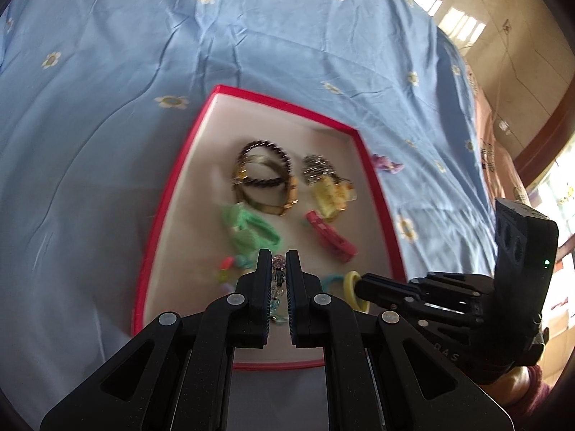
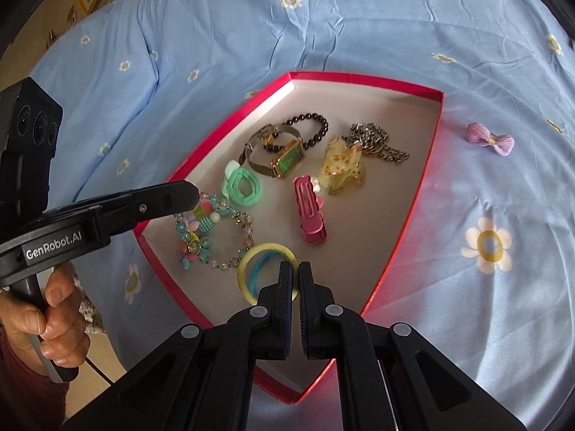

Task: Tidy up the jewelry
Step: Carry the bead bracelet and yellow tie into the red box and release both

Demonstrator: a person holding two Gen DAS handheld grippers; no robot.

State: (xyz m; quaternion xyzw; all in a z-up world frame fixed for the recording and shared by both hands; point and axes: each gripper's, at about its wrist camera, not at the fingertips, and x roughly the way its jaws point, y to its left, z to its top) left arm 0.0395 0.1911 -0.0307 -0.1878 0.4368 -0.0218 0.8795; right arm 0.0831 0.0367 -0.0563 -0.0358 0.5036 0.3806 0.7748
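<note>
Each scene is viewed from a fisheye camera set just behind a pair of tongs, looking forward and steeply down along them. The left gripper is seen close over the near edge of the red tray; the right gripper likewise. The tray interior and the blue bedsheet are shared by both views, and each tool is caught in the other's frame.

A red-rimmed box lay on a blue flowered sheet, holding bracelets, clips and hair ties; the left gripper pinched a beaded bracelet.
</note>
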